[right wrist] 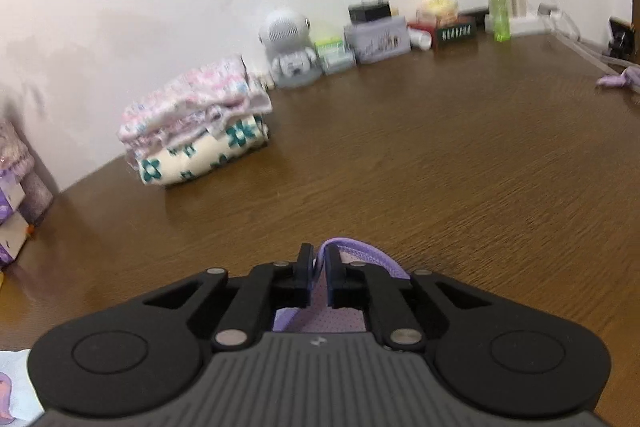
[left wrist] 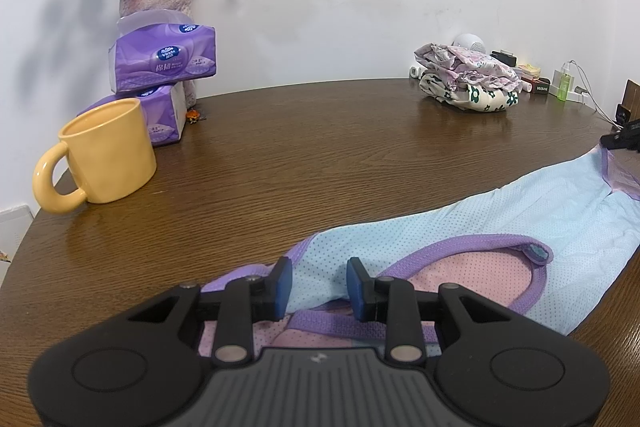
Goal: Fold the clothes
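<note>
A: Where is the garment (left wrist: 460, 227) lying at this point?

B: It is lying spread across the near side of the brown bench (left wrist: 300, 147), a light blue mesh piece with purple trim and a pink inner layer showing through the opening. One end is sitting under the left tool (left wrist: 319, 287); the other is stretching away to the right edge of that view.

A: What is the left tool doing with it?

B: Its blue pads are standing partly apart with a raised fold of the blue cloth between them. Whether the pads are actually pressing on that fold, I cannot tell.

A: And the right tool (right wrist: 319, 277)?

B: Its jaws are drawn nearly together and are pinching the purple trimmed edge, which is poking up between the fingers.

A: Why hold it at two ends like that?

B: I am judging that gripping opposite ends is keeping the cloth stretched flat, so that one part can be carried over the other cleanly.

A: Anything in the way?

B: The folded stack (right wrist: 196, 131) is sitting well apart by the wall, and the yellow mug (left wrist: 104, 155) is standing off to the left, so the working area is looking free.
</note>
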Demonstrator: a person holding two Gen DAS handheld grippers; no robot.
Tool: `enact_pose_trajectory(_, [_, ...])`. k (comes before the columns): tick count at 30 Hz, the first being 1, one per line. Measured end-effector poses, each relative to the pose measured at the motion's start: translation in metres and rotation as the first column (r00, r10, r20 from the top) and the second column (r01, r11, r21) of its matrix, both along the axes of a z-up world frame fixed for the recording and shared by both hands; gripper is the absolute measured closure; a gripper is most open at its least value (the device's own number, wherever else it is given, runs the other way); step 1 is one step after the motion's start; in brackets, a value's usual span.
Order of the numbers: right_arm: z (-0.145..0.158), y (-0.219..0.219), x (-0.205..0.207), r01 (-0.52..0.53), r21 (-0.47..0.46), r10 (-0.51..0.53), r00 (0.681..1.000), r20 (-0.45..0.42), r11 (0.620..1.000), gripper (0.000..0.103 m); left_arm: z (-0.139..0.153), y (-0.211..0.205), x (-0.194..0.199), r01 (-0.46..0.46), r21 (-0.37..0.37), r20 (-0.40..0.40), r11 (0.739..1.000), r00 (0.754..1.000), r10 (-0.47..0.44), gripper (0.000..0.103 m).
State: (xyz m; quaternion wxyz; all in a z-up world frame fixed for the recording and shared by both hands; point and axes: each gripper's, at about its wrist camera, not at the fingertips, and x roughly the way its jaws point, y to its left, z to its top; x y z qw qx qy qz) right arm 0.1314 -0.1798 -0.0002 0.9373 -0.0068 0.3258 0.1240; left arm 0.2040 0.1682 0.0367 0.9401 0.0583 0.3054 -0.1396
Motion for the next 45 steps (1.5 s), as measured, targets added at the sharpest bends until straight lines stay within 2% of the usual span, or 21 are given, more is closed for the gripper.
enact_pose_trajectory(20, [0.0002, 0.0018, -0.0006, -0.002, 0.001, 0.002, 1.000, 0.000, 1.000, 0.093, 0.0000, 0.0007, 0.0007, 0.000, 0.003, 0.000, 1.000, 1.000, 0.000, 0.074])
enact_pose_trajectory(26, [0.0002, 0.0023, -0.0007, -0.002, 0.001, 0.002, 1.000, 0.000, 1.000, 0.089, 0.0001, 0.0005, 0.0006, 0.000, 0.004, 0.001, 1.000, 1.000, 0.000, 0.074])
enact_pose_trajectory(29, [0.0003, 0.0026, -0.0008, -0.003, 0.001, 0.003, 1.000, 0.000, 1.000, 0.079, 0.0000, 0.0005, 0.0005, 0.000, 0.003, 0.001, 1.000, 1.000, 0.000, 0.074])
enact_pose_trajectory(31, [0.0003, 0.0027, -0.0009, -0.003, 0.001, 0.003, 1.000, 0.000, 1.000, 0.064, 0.0000, 0.0004, 0.0004, 0.000, 0.003, 0.001, 1.000, 1.000, 0.000, 0.074])
enact_pose_trajectory(33, [0.0003, 0.0029, -0.0009, -0.003, 0.001, 0.003, 1.000, 0.000, 1.000, 0.062, 0.0000, 0.0002, 0.0003, 0.000, 0.004, 0.001, 1.000, 1.000, 0.000, 0.074])
enact_pose_trajectory(38, [0.0003, 0.0033, -0.0011, -0.003, 0.001, 0.003, 1.000, 0.001, 1.000, 0.049, -0.0001, 0.0004, 0.0001, 0.001, 0.003, 0.000, 1.000, 1.000, -0.001, 0.074])
enact_pose_trajectory(40, [0.0003, 0.0035, -0.0011, -0.004, 0.001, 0.004, 1.000, 0.001, 1.000, 0.037, -0.0002, 0.0003, 0.0002, 0.001, 0.004, 0.001, 1.000, 1.000, -0.001, 0.074])
enact_pose_trajectory(45, [0.0004, 0.0040, -0.0012, -0.004, 0.002, 0.004, 1.000, 0.001, 1.000, 0.035, -0.0002, 0.0002, 0.0006, 0.002, 0.004, 0.001, 1.000, 1.000, -0.002, 0.073])
